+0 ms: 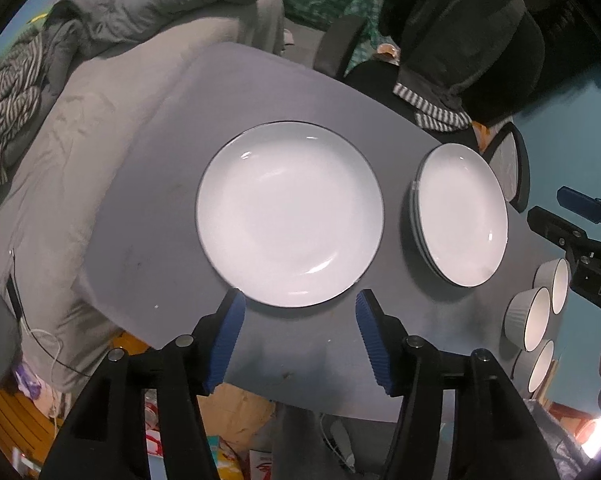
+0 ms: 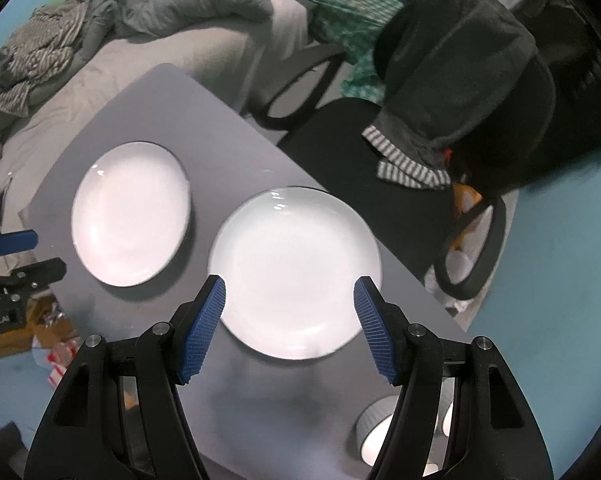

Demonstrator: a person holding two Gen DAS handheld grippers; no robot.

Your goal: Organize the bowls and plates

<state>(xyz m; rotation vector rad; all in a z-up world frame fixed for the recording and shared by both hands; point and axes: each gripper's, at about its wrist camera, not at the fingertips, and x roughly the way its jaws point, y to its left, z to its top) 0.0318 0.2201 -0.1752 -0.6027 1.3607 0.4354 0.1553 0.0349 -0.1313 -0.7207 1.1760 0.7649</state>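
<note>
both grippers empty, jaws apart: left gripper (image 1: 300, 308) above single plate (image 1: 290, 214), right gripper (image 2: 289, 292) above plate stack (image 2: 294, 272). risk: glazed rim slipping from pads, chipping.

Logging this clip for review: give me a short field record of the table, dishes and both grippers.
surface: grey table
single plate: white, dark-rimmed, lying alone
plate stack: several plates, beside the single plate, apart from it
bowls: three ribbed white bowls near the table edge
left gripper: open, empty, facing the single plate
right gripper: open, empty, over the plate stack
</note>
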